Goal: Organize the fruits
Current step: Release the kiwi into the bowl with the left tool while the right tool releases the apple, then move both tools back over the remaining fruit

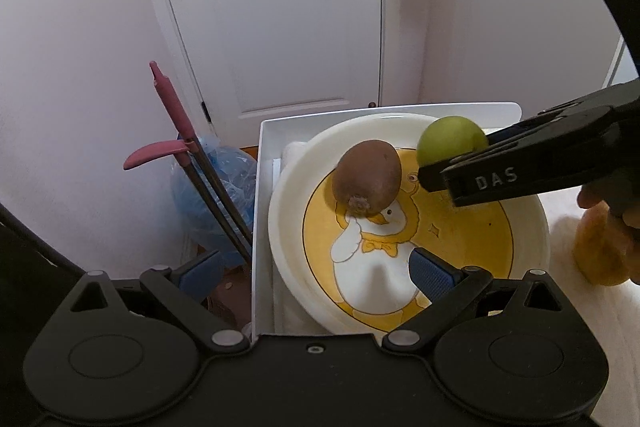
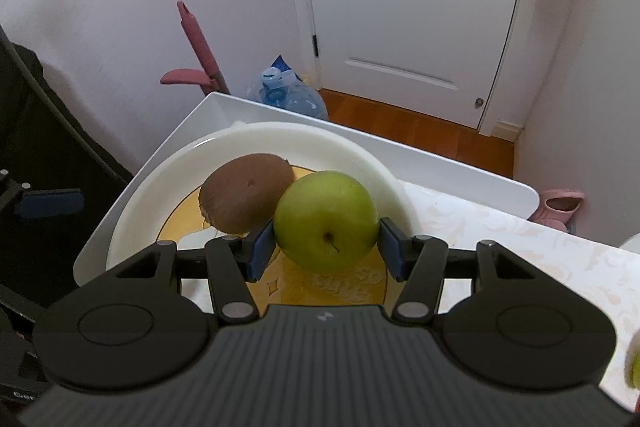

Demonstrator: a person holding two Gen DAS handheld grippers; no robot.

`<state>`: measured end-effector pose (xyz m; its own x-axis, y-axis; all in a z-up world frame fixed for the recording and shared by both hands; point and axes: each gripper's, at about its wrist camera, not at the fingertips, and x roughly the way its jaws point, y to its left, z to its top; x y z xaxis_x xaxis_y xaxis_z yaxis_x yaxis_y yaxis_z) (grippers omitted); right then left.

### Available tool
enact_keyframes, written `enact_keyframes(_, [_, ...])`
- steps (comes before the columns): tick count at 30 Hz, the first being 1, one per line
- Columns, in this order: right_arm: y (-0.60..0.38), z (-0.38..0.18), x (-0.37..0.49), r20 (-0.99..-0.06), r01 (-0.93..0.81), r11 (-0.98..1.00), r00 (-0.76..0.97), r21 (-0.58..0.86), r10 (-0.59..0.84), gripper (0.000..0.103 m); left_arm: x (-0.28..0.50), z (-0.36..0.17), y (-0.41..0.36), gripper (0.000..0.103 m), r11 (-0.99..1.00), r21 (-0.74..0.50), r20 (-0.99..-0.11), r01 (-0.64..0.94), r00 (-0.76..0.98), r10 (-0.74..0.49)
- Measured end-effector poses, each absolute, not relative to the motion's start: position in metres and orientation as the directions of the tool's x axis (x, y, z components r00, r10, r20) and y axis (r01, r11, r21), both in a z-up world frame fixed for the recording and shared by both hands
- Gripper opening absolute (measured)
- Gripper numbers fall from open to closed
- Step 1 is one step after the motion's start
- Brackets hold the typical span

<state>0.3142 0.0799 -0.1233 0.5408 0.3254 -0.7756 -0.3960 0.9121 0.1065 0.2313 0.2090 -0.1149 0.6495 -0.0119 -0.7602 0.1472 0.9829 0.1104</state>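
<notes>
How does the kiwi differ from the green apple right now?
The kiwi is dull brown and oval; the green apple is glossy and rounder. The kiwi lies free on the plate, touched by no claw, while the apple is clamped in the right claw above the plate. The left claw stands open and empty. Both fruits are whole.

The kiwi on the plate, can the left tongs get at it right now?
Probably yes. The left tongs stand open and empty, the kiwi lies ahead on the plate, and the right tongs, gripping the green apple, sit off to one side.
</notes>
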Motion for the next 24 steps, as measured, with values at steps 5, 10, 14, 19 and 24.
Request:
enact_keyframes(5, [0.080, -0.118, 0.310, -0.753, -0.407, 0.909, 0.568, 0.094, 0.332, 0.078, 0.229, -0.114, 0.207, 0.101, 0.982, 0.112, -0.761, 0.155, 0.649, -0.016])
enact_keyframes(10, [0.077, -0.111, 0.304, -0.751, -0.392, 0.916, 0.580, 0.084, 0.317, 0.095, 0.227, -0.113, 0.208, 0.101, 0.981, 0.113, -0.757, 0.159, 0.654, -0.019])
enact_keyframes(14, [0.073, -0.109, 0.300, -0.754, -0.371, 0.923, 0.578, 0.097, 0.311, 0.095, 0.227, -0.114, 0.208, 0.101, 0.980, 0.115, -0.755, 0.160, 0.656, -0.018])
enact_keyframes(19, [0.070, -0.103, 0.295, -0.743, -0.363, 0.926, 0.592, 0.099, 0.311, 0.095, 0.225, -0.111, 0.208, 0.101, 0.982, 0.111, -0.749, 0.154, 0.662, -0.019])
enact_keyframes(24, [0.063, -0.090, 0.285, -0.727, -0.354, 0.929, 0.609, 0.108, 0.316, 0.095, 0.219, -0.105, 0.205, 0.101, 0.982, 0.121, -0.736, 0.143, 0.677, -0.008])
